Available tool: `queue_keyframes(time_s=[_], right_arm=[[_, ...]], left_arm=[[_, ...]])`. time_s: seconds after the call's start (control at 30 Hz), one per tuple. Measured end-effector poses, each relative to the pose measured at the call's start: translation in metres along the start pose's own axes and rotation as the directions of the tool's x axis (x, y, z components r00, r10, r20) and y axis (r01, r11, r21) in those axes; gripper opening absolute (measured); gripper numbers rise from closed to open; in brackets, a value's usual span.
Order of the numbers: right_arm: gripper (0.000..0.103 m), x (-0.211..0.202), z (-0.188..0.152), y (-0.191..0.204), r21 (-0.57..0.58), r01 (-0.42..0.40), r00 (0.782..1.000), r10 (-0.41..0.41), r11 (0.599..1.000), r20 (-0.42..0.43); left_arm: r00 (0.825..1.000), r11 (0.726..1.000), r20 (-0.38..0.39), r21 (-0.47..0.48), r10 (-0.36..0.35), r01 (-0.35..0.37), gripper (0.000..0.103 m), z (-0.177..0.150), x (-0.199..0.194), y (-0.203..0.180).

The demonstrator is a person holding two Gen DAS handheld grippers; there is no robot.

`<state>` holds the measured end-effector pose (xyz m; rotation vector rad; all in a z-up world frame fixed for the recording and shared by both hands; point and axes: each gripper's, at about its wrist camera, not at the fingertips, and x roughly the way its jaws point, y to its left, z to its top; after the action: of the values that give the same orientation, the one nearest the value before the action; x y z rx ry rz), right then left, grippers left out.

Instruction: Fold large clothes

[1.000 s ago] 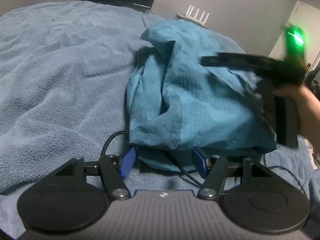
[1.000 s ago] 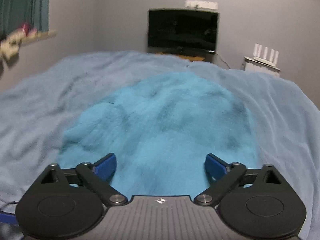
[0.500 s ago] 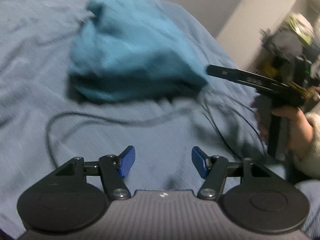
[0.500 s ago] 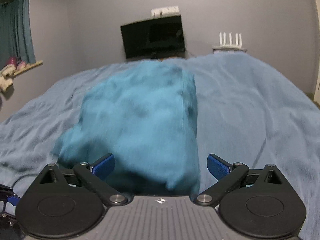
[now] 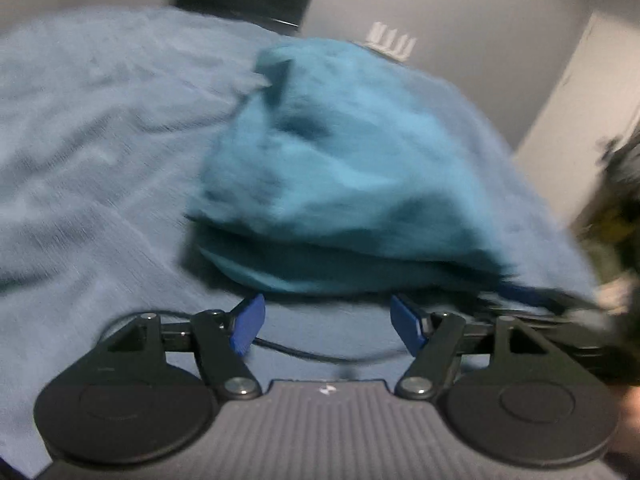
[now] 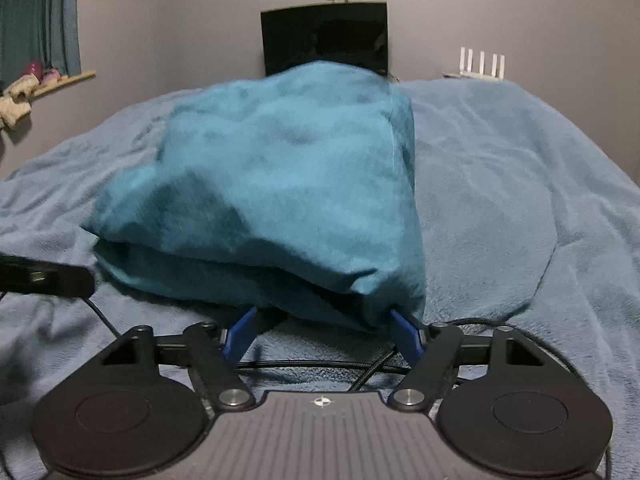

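Note:
A teal garment [image 5: 344,176] lies in a rumpled, folded heap on the blue blanket [image 5: 88,152]. My left gripper [image 5: 328,322] is just short of the heap's near edge. Its jaws are opening and only blanket and a black cable show between them. In the right wrist view the teal garment [image 6: 280,184] fills the middle, and its near hem drapes over the tips of my right gripper [image 6: 322,336]. Those jaws are closing, with the hem's right corner against the right finger, and the pads still stand well apart. The right gripper [image 5: 536,300] shows blurred at the right of the left view.
Black cables [image 6: 320,366] run over the blanket under both grippers. The left gripper's finger [image 6: 44,276] pokes in from the left edge. A dark screen [image 6: 324,40] and a white router [image 6: 480,64] stand at the far wall. A windowsill with soft items [image 6: 24,92] is at left.
The left gripper has come back up to the garment's near edge, which was farther off half a second ago. The right gripper has moved lower and closer to the hem, and its jaws have narrowed.

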<state>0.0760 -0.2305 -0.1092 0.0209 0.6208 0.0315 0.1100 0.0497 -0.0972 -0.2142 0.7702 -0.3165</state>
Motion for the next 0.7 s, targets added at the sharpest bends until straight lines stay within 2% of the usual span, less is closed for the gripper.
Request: queue_keyframes(time_s=[0.13,0.23,0.3,0.43,0.47,0.53,0.6,0.7], right_arm=[[0.075,0.018,-0.006,0.004,-0.027,0.019,0.999,-0.02,0.999,-0.032],[0.081,0.024,-0.011,0.011,-0.084,0.029,0.999,-0.033,0.996,-0.044],[0.08,0.023,-0.013,0.011,-0.09,0.032,0.998,-0.036,0.995,-0.043],[0.08,0.018,-0.019,0.005,-0.05,0.032,0.999,-0.034,0.998,-0.037],[0.083,0.018,-0.02,0.004,-0.045,0.037,0.999,-0.038,0.998,-0.033],[0.088,0.018,-0.023,0.003,-0.036,0.055,0.998,-0.056,0.998,-0.026],[0.091,0.018,-0.024,0.002,-0.031,0.062,0.998,-0.063,0.998,-0.021],[0.091,0.018,-0.026,0.004,-0.04,0.068,0.998,-0.068,0.997,-0.014]], left_arm=[[0.99,0.991,-0.067,0.047,0.125,-0.122,0.068,-0.002,0.038,0.004],[0.982,0.974,-0.072,0.157,0.173,-0.16,0.068,-0.011,0.049,-0.003],[0.981,0.966,-0.067,0.197,0.182,-0.166,0.068,-0.015,0.047,-0.007],[0.984,0.969,-0.053,0.19,0.168,-0.155,0.07,-0.025,0.041,-0.005],[0.986,0.971,-0.046,0.186,0.161,-0.15,0.072,-0.027,0.039,-0.006],[0.989,0.976,-0.037,0.175,0.14,-0.132,0.085,-0.029,0.037,-0.004],[0.987,0.969,-0.022,0.194,0.158,-0.15,0.091,-0.031,0.038,-0.007],[0.981,0.957,-0.003,0.221,0.192,-0.187,0.094,-0.034,0.037,-0.011]])
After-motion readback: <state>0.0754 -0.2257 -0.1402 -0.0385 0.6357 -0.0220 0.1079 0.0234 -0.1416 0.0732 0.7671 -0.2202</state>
